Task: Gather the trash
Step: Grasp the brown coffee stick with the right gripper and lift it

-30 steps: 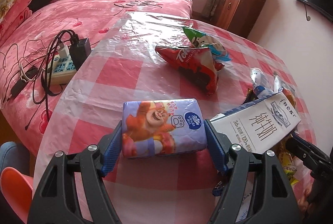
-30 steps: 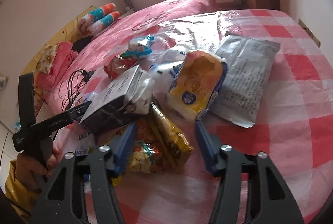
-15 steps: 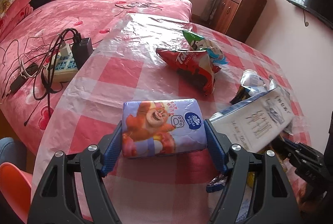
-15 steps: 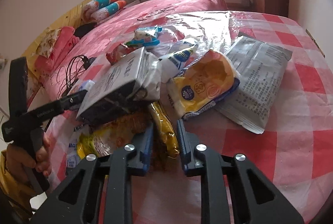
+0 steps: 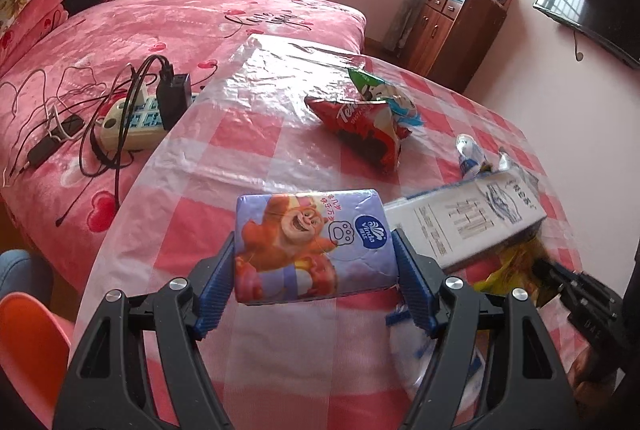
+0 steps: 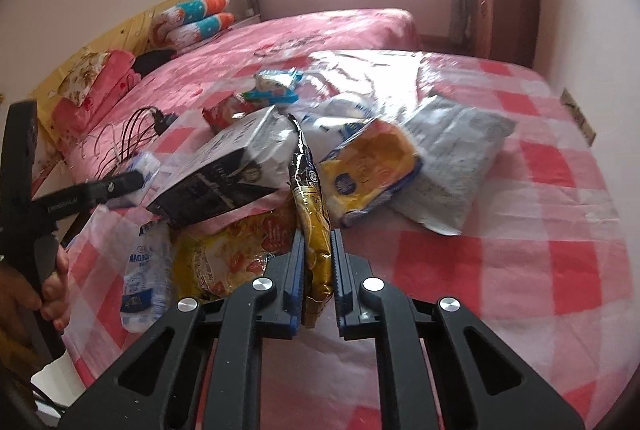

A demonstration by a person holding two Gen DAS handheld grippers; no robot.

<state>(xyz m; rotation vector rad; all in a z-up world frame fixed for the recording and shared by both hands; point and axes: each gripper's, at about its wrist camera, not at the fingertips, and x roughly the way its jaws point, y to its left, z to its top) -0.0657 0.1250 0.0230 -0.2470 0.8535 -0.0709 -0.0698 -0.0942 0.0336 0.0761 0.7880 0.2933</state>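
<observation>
We hold the tissue pack [image 5: 314,244] clamped in our left tool [image 5: 314,266], above the near part of the desk [image 5: 256,134]. Our right tool [image 6: 317,272] is pressed together on the golden wrapper [image 6: 310,206], just beside the milk carton [image 6: 224,174]. We should lift it slowly, so the other packets do not follow.

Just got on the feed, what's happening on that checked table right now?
A person with a gripper in each hand is clearing snack litter off the checked table. The left gripper is clamped on a purple tissue pack, held up off the cloth. The right gripper has shut on a thin gold wrapper that stands on edge between its pads. A milk carton, a red chip bag, a yellow bag and a grey pouch lie loose on the table.
</observation>
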